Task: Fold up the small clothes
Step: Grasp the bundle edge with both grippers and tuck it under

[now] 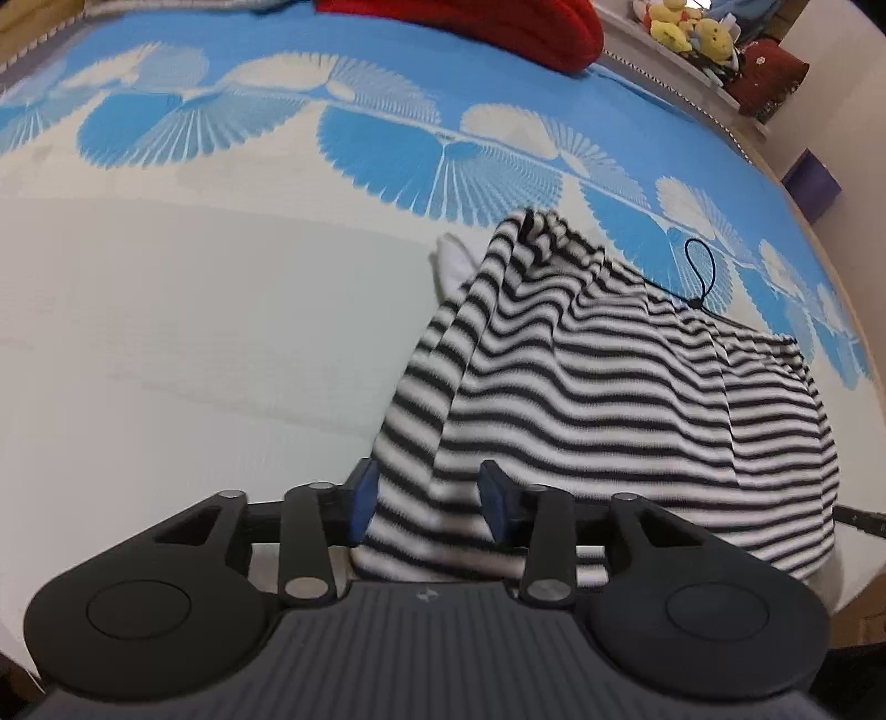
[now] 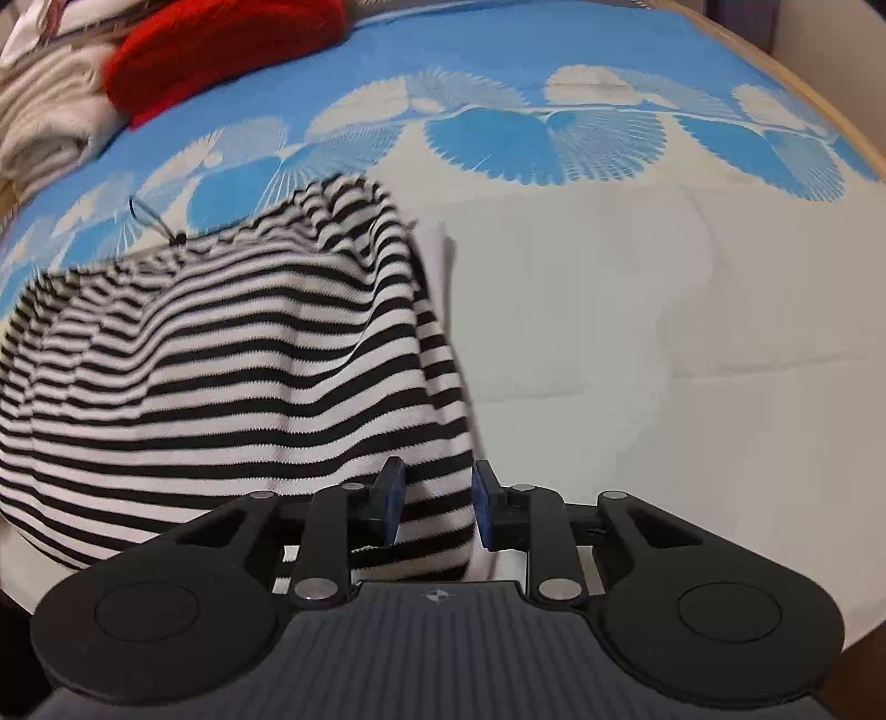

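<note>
A black-and-white striped garment (image 1: 609, 387) lies bunched on the bed; it also shows in the right wrist view (image 2: 221, 376). A black tag loop (image 1: 699, 271) sticks up at its far edge. My left gripper (image 1: 429, 507) has its blue pads on either side of the garment's near left edge, with cloth filling the gap between them. My right gripper (image 2: 434, 507) stands the same way on the near right edge, with cloth between its pads. The cloth drapes up from both grippers.
The bedspread (image 1: 221, 310) is white near me and blue with fan patterns farther off. A red knit item (image 1: 498, 27) lies at the far edge, with folded pale clothes (image 2: 50, 127) beside it. Plush toys (image 1: 692, 30) sit on a shelf beyond.
</note>
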Motion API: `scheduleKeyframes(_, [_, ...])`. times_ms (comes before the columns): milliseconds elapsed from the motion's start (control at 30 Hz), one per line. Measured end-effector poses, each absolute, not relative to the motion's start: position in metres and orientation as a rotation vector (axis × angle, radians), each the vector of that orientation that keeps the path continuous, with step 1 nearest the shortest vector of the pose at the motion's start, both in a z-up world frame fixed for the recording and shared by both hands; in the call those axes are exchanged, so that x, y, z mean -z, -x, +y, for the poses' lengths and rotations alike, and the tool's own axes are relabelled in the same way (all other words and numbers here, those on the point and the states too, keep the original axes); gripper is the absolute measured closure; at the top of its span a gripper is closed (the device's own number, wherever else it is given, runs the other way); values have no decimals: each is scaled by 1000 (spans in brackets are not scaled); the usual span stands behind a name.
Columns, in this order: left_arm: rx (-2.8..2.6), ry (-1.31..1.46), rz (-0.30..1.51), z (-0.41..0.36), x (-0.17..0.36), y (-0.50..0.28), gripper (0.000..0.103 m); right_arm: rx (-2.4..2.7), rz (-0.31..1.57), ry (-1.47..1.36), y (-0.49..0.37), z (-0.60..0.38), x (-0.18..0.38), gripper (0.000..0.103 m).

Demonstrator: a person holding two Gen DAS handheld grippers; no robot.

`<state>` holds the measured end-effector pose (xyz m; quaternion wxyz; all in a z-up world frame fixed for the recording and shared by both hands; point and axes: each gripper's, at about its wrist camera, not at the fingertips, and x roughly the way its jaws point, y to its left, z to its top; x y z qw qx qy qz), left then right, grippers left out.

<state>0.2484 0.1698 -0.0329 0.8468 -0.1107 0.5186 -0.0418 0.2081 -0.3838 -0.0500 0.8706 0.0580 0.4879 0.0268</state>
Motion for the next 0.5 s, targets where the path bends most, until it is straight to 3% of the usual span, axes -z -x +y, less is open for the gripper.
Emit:
scheduleKeyframes(33, [85, 233, 1087, 170, 33, -251, 56, -58, 1037, -95, -212, -379, 54, 76])
scheduleKeyframes(100, [72, 228, 1089, 162, 37, -263, 56, -61, 1057, -53, -217, -372, 57, 99])
scheduleKeyframes(200, [44, 181, 1092, 159, 45, -271, 63, -30, 1031, -66, -220, -376, 53, 100])
scheduleKeyframes(267, [25, 144, 1101, 158, 49, -277, 98, -13, 1049, -96, -221, -381, 56, 100])
scheduleKeyframes(400, [-99, 102, 1209, 168, 69, -288, 99, -24, 1115, -54, -226, -376, 64, 98])
scheduleKeyframes(500, [-132, 181, 1183, 176, 57, -291, 89, 8, 1070, -46, -231, -377, 54, 90])
